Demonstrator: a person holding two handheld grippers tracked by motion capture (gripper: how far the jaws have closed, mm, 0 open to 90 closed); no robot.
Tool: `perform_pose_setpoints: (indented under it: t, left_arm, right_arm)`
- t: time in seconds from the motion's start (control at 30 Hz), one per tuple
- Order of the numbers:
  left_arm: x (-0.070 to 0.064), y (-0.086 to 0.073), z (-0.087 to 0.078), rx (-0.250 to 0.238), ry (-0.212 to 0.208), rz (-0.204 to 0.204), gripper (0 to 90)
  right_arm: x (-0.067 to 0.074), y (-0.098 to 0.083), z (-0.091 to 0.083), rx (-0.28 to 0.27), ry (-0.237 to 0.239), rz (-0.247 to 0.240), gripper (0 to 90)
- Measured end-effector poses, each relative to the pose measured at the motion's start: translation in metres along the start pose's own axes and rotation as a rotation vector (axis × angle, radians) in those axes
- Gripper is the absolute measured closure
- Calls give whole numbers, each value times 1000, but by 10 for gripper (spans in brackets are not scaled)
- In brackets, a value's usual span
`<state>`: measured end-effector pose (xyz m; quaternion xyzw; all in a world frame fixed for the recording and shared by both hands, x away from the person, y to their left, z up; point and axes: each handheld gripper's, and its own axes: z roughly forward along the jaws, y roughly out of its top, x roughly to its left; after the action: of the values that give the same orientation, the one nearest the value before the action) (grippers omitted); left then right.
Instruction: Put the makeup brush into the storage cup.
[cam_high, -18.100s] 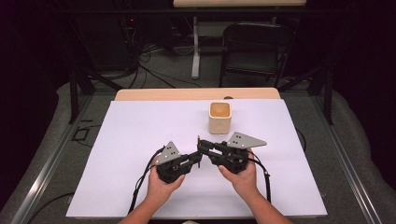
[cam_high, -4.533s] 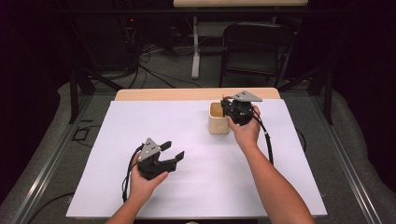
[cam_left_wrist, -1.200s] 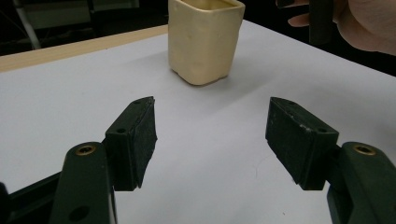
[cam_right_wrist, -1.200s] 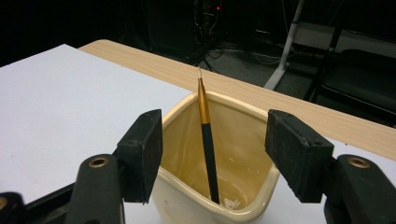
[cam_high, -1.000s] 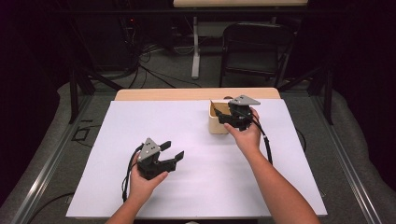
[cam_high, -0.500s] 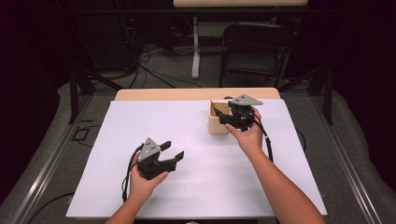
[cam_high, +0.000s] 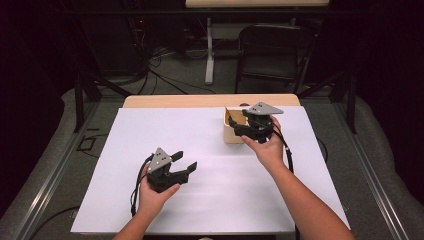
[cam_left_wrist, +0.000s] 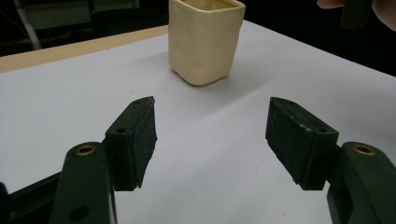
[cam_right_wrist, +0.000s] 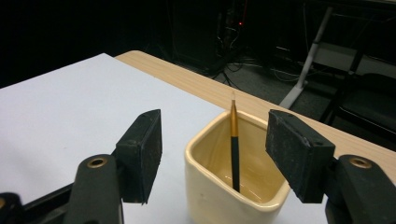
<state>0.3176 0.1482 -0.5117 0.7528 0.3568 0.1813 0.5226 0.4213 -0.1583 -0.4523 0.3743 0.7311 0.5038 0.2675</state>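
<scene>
A cream square cup (cam_high: 231, 127) (cam_left_wrist: 203, 39) (cam_right_wrist: 233, 179) stands on the white table cover at the back right. Inside it a thin brush with a dark handle and gold ferrule (cam_right_wrist: 234, 140) leans upright. My right gripper (cam_high: 239, 125) (cam_right_wrist: 215, 156) hovers just over the cup's rim, open, its jaws either side of the brush without touching it. My left gripper (cam_high: 184, 162) (cam_left_wrist: 212, 137) rests low over the cover at the front left, open and empty, pointing toward the cup.
The white cover (cam_high: 200, 170) lies over a wooden table whose far edge (cam_high: 175, 101) shows bare. A folding chair (cam_high: 272, 55) and a table leg (cam_high: 210, 55) stand beyond it, with cables on the floor.
Over the last second the right gripper has stayed by the cup with little movement. Earlier both grippers were together at the table's middle; the right one then went to the cup.
</scene>
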Motion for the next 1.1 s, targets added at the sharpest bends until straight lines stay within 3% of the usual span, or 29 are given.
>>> perform_pose_setpoints:
  t: [0.33, 1.1]
  left_arm:
    - [0, 0, 0, -1, 2, -1, 337]
    - [2, 1, -2, -9, 6, -5, 337]
  right_arm:
    - [12, 5, -12, -8, 53, -33, 356]
    - [36, 10, -35, -50, 117, -87, 351]
